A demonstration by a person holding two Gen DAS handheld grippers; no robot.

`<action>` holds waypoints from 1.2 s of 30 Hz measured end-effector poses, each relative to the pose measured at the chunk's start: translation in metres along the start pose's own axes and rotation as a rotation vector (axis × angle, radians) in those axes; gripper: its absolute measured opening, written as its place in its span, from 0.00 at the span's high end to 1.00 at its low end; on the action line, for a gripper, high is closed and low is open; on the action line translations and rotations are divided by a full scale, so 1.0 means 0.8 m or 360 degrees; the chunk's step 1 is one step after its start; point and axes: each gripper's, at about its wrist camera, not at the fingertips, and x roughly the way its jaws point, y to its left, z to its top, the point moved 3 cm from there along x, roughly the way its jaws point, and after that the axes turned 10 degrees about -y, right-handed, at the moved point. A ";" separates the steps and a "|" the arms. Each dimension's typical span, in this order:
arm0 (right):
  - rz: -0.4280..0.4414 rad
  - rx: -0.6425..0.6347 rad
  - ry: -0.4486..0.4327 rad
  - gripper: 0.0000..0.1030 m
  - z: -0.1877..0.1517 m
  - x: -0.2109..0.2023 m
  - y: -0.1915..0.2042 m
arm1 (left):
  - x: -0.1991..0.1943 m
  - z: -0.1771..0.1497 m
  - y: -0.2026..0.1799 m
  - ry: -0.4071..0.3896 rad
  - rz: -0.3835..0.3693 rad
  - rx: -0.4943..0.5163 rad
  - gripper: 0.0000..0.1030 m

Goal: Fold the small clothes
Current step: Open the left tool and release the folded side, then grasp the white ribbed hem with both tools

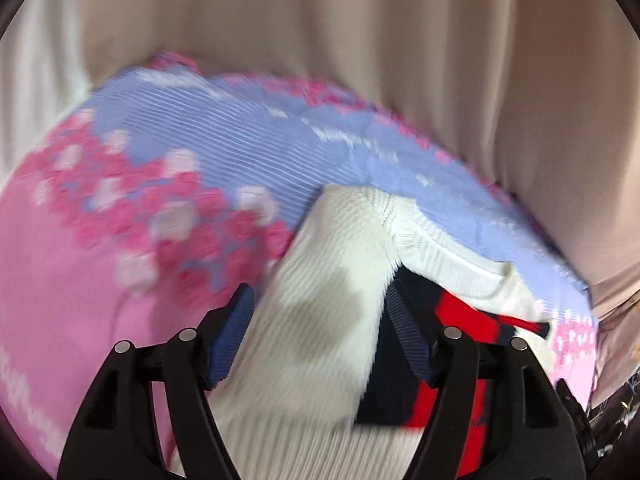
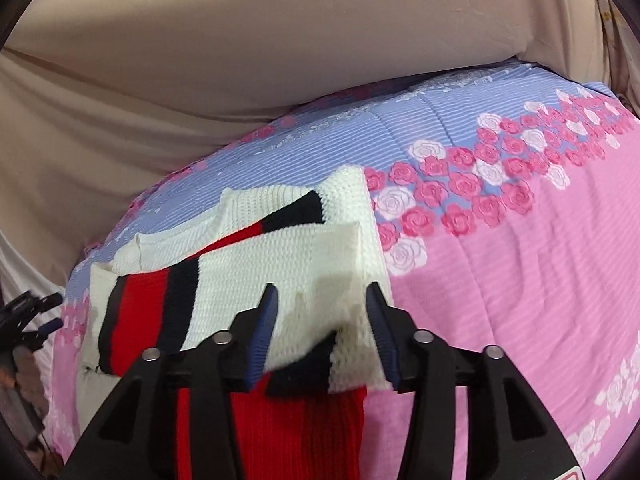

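Note:
A small white knit sweater (image 2: 280, 256) with red and dark navy stripes lies partly folded on a pink and blue rose-print quilt (image 2: 500, 272). My right gripper (image 2: 322, 304) is open, its blue pads either side of the sweater's white near edge. In the left wrist view, my left gripper (image 1: 320, 300) is open over a white fold of the sweater (image 1: 320, 280), with the red and navy part (image 1: 460, 316) to its right. This view is blurred. The left gripper also shows at the far left of the right wrist view (image 2: 36, 316).
A beige sheet (image 2: 240, 60) rises in folds behind the quilt in both views. The quilt (image 1: 80, 280) spreads wide to the left of the sweater in the left wrist view, and to its right in the right wrist view.

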 end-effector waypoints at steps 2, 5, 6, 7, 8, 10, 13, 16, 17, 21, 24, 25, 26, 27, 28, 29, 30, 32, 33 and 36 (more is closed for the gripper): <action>-0.0018 -0.0035 0.0036 0.51 0.000 0.020 0.004 | 0.050 0.003 -0.017 0.0060 0.0040 0.0072 0.44; -0.0022 -0.0073 0.0103 0.69 -0.007 0.045 0.006 | 0.080 0.001 -0.025 0.0037 0.0091 0.0162 0.84; -0.0006 -0.0082 0.0123 0.87 -0.008 0.048 0.007 | 0.080 0.001 -0.023 0.0020 0.0083 0.0151 0.86; 0.0021 -0.0071 0.0118 0.90 -0.005 0.046 0.010 | 0.075 0.009 -0.017 -0.0022 0.0057 0.0108 0.87; 0.0056 -0.0060 0.0072 0.90 0.001 0.039 0.013 | 0.070 0.016 -0.011 -0.0050 0.0051 0.0087 0.87; 0.0128 -0.0053 -0.0033 0.90 0.015 0.021 0.022 | 0.061 0.036 0.004 -0.0123 0.0086 0.0045 0.89; 0.0054 -0.0107 -0.0002 0.89 0.011 0.039 0.024 | 0.073 0.050 0.028 -0.0141 0.0256 0.0043 0.96; 0.0023 -0.0042 0.0095 0.89 -0.012 0.065 0.002 | 0.098 0.032 0.041 0.0035 0.0268 0.0097 0.94; 0.0029 -0.0001 0.0098 0.87 -0.012 0.058 -0.002 | 0.089 0.030 0.041 -0.0004 0.0257 0.0118 0.94; 0.0010 0.0096 -0.0045 0.69 -0.007 -0.008 -0.016 | 0.022 0.013 0.042 -0.0087 0.0054 0.0068 0.92; 0.0008 0.0126 -0.0039 0.64 -0.028 -0.054 -0.029 | -0.033 -0.025 0.052 -0.0088 0.0006 0.0074 0.76; 0.0001 0.0132 -0.0010 0.61 -0.044 -0.069 -0.032 | -0.050 -0.046 0.059 -0.0067 -0.0009 0.0058 0.73; -0.0007 0.0131 0.0022 0.58 -0.059 -0.082 -0.035 | -0.060 -0.064 0.068 -0.0042 0.0003 0.0052 0.73; -0.0018 0.0125 0.0055 0.56 -0.076 -0.094 -0.040 | -0.070 -0.085 0.075 -0.0017 0.0017 0.0038 0.72; -0.0019 0.0113 0.0098 0.56 -0.097 -0.109 -0.040 | -0.083 -0.114 0.089 0.0035 0.0025 -0.0013 0.71; -0.0008 0.0097 0.0141 0.56 -0.118 -0.124 -0.042 | -0.090 -0.130 0.096 0.0067 0.0024 -0.0047 0.71; -0.0009 0.0088 0.0171 0.55 -0.131 -0.133 -0.044 | -0.099 -0.150 0.105 0.0102 0.0026 -0.0089 0.71; -0.0003 0.0088 0.0259 0.52 -0.168 -0.161 -0.053 | -0.119 -0.191 0.123 0.0169 0.0040 -0.0146 0.71; -0.0002 0.0088 0.0302 0.52 -0.185 -0.172 -0.055 | -0.128 -0.204 0.128 0.0182 0.0046 -0.0151 0.71; 0.0001 0.0103 0.0430 0.52 -0.230 -0.203 -0.068 | -0.161 -0.244 0.143 0.0228 0.0059 -0.0188 0.67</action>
